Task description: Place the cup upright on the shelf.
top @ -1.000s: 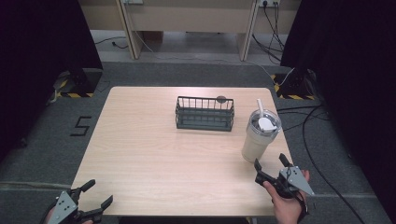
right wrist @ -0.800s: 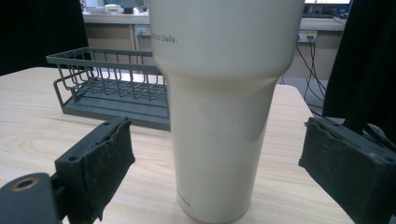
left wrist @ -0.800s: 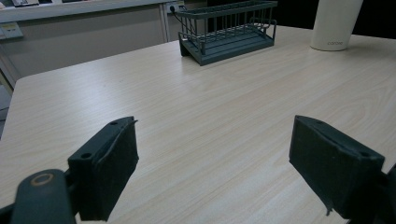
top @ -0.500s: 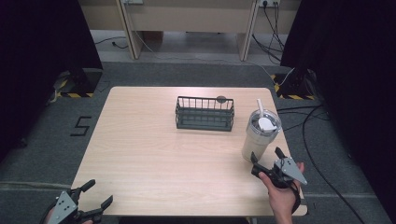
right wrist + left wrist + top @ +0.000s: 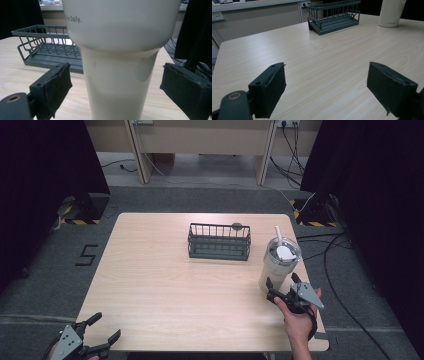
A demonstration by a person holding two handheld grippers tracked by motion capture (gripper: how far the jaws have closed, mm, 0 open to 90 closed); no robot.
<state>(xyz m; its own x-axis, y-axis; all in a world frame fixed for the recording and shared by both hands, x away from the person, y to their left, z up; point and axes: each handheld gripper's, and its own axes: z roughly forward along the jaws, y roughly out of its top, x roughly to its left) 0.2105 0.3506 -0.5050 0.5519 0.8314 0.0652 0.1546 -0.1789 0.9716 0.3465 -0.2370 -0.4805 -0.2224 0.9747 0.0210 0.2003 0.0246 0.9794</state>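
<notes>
A tall cream tumbler [image 5: 276, 265] is seen standing upright near the right edge of the wooden surface [image 5: 165, 285]. Its body narrows toward the base, a clear lid with a white straw is fitted on top, and dark lettering reading "For Daily." is printed on its upper wall in the right gripper view [image 5: 120, 57].

The right gripper [image 5: 282, 286] is held low at the tumbler's base, its jaws spread wide with one pad on either side of the cup; in the right gripper view a gap is seen between each pad and the wall, so nothing is gripped. The left gripper [image 5: 102, 330] is held off the near left corner of the surface, well apart from the tumbler, its jaws likewise wide open and empty.

A dark wire basket [image 5: 219, 241] is set just left of and behind the tumbler, toward the middle of the far half of the surface; a small round dark tag is seen on its back rim. Nothing is placed between the right gripper and the tumbler. Cables [image 5: 320, 245] are laid on the grey floor to the right.
</notes>
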